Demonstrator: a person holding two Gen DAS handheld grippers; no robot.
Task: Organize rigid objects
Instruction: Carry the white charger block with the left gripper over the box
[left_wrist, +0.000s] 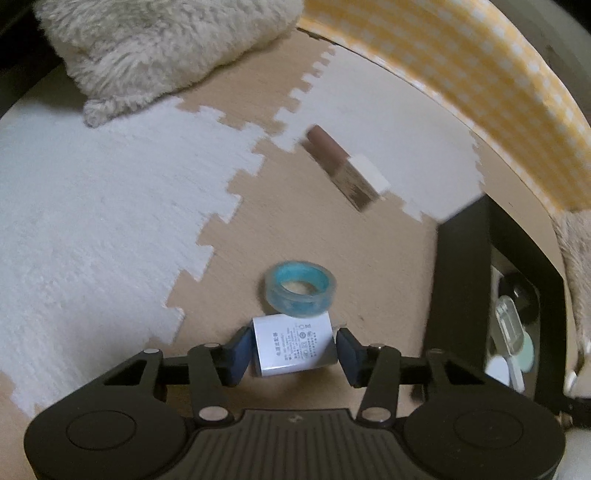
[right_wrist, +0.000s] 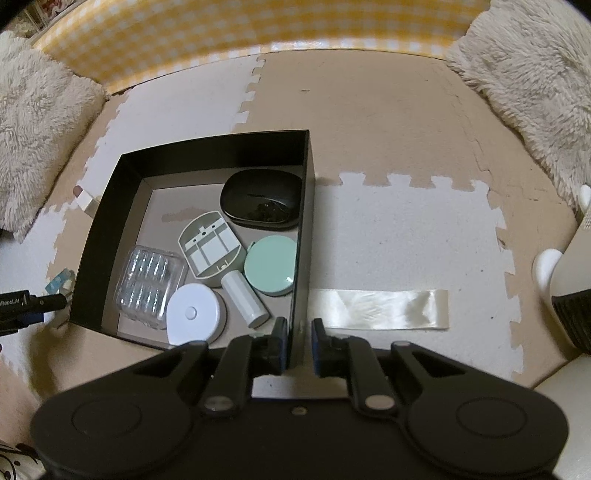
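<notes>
Left gripper clamped on white charger, on floor mat beside tape roll. Right gripper pinching black box near-right wall.

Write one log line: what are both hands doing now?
left gripper: shut on white charger | right gripper: shut on black box wall | tape roll: on floor

The right tool grips the near right wall of the black box. Inside lie a black mouse, a mint round case, a white disc, a white cylinder and a clear blister pack. A glossy ribbon strip lies on the floor mat just beside the box.
</notes>
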